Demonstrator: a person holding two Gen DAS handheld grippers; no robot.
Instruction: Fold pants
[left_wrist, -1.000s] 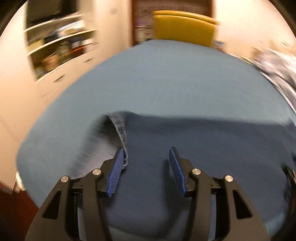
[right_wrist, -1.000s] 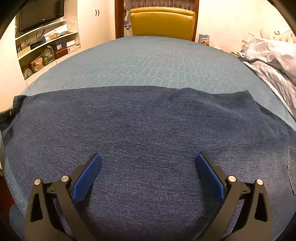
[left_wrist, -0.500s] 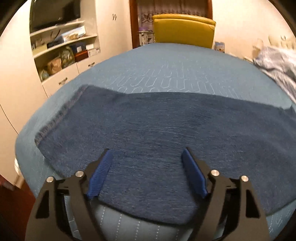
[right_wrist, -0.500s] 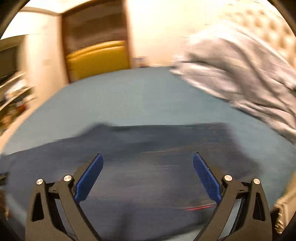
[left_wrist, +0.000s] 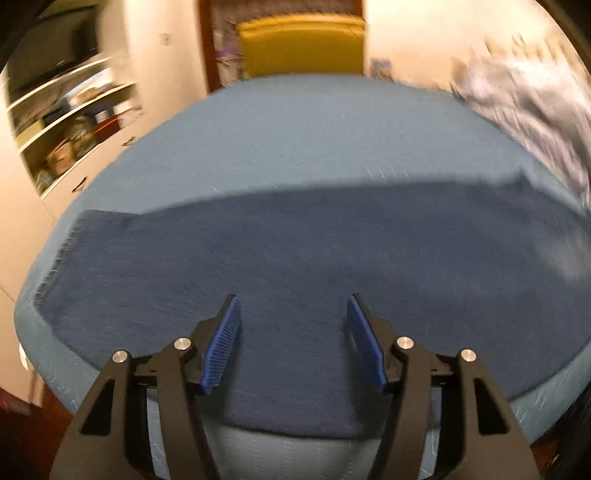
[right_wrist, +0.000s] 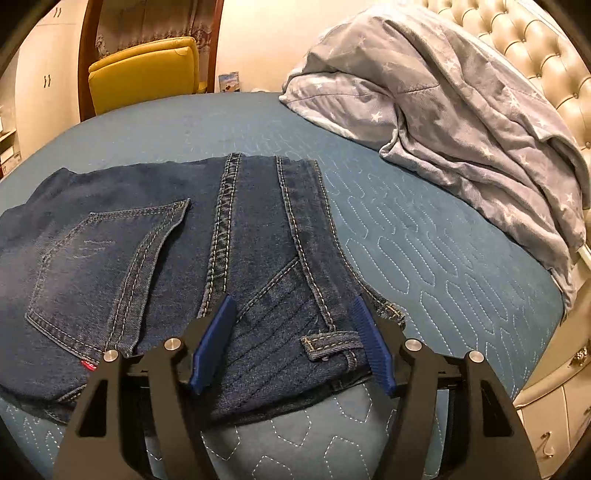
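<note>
Dark blue jeans (right_wrist: 110, 258) lie flat across the blue quilted bed (right_wrist: 406, 240), folded lengthwise with a back pocket facing up. My right gripper (right_wrist: 293, 301) hovers over the waistband corner by a belt loop (right_wrist: 328, 345). Its jaws are closing, the denim lies between them, and the pads are not pressing on it. In the left wrist view the jeans' leg (left_wrist: 295, 240) stretches across the bed, with its hem at the far left. My left gripper (left_wrist: 292, 306) is over the leg's near edge. Its jaws are closing with only flat cloth under them.
A crumpled grey star-print duvet (right_wrist: 461, 110) lies at the right against a tufted headboard (right_wrist: 535, 44). A yellow chair (left_wrist: 301, 48) stands beyond the bed's far side. Shelves (left_wrist: 66, 122) line the left wall. The bed's near edge runs just below both grippers.
The right view swung right, from the plain leg to the waistband and pocket, and its jaws narrowed. The left view slid right along the leg, leaving the hem further left; its jaws narrowed.
</note>
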